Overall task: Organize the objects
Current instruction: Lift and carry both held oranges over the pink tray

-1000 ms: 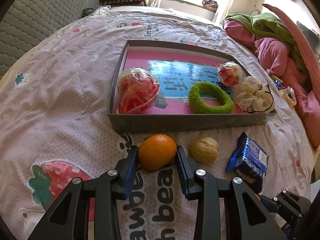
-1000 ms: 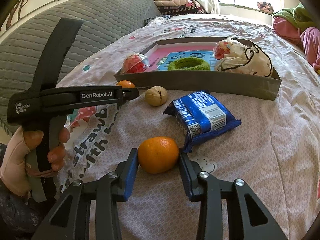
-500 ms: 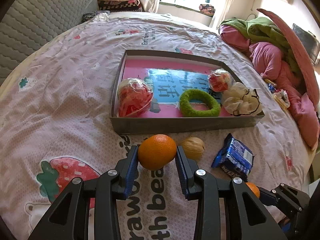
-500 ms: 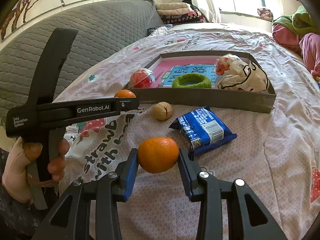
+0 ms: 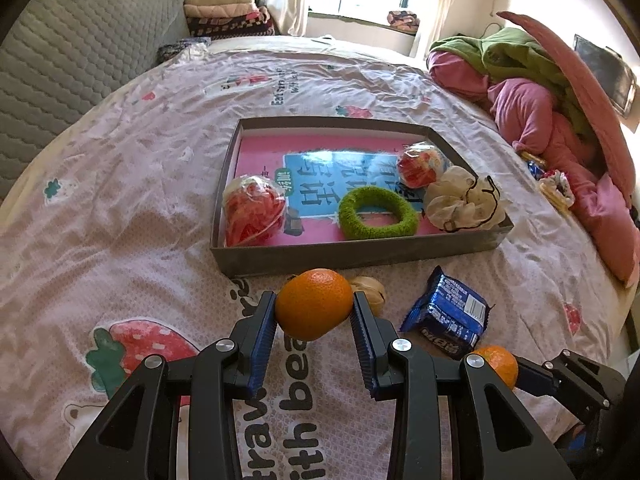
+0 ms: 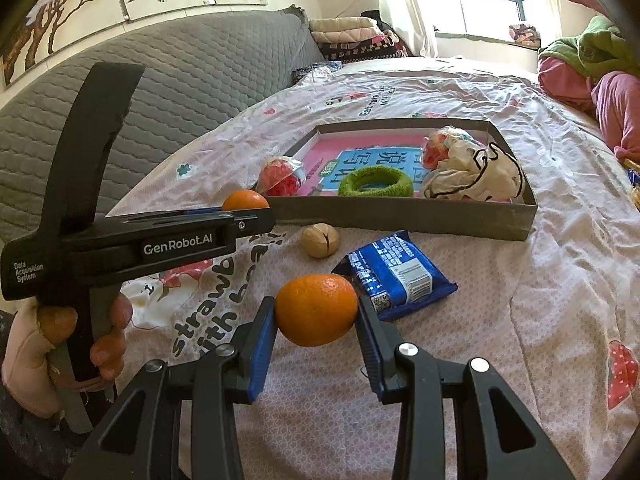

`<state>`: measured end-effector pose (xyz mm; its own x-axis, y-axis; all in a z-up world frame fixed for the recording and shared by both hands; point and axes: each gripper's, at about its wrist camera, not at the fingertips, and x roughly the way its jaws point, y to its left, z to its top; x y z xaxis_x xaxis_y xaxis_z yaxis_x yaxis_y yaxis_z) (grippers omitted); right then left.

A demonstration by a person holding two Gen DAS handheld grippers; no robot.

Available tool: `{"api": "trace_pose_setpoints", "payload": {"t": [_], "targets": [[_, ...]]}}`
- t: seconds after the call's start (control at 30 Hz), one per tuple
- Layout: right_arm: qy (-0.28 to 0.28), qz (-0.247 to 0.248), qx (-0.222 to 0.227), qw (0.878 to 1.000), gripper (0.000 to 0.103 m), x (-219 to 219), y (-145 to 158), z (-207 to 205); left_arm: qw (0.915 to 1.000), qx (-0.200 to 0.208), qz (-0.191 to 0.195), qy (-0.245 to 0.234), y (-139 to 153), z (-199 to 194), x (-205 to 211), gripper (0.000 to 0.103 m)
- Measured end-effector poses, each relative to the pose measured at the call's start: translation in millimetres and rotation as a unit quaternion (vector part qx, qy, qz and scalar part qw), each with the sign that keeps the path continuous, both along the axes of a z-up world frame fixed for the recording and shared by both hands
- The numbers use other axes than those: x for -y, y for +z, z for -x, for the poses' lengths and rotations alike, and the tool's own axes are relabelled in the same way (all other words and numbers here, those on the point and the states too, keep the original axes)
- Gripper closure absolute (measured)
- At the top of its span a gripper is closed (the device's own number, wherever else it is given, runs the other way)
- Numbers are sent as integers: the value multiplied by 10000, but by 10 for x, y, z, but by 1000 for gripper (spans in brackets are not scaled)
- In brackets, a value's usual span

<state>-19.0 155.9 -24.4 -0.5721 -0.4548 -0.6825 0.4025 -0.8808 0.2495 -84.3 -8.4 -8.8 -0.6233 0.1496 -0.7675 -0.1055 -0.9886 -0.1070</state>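
Both the left gripper (image 5: pixel 314 312) and right gripper (image 6: pixel 316 312) grip a firm, round orange across its middle above the bed (image 5: pixel 120 184), near the tray (image 5: pixel 360 256); smooth peel could roll if loosened.

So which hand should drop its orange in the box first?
Probably the left. The left gripper holds its orange right in front of the box. The right gripper holds the other orange farther back, behind the blue snack packet and the walnut.
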Motion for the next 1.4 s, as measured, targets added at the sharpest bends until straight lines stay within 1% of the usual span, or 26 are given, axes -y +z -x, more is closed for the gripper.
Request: {"api": "trace_pose_setpoints", "payload": {"t": [0.1,0.4,1.13,1.4], "targets": [[-6,0,-28,10000,63,-8,15,-3,9999,-82,128,25,35,-10,-24,65],[-93,-11,-108,9999,63,-67,61,27,9998,-151,146,51,70,-20,-30,65],[-275,16,-189,9994,63,-197,122,105,9997,-225,-50,101,128,-21,30,65],[-409,-20,-289,9987,63,-281,200,185,9995,-233,-155,108,164,-11,51,65]]}}
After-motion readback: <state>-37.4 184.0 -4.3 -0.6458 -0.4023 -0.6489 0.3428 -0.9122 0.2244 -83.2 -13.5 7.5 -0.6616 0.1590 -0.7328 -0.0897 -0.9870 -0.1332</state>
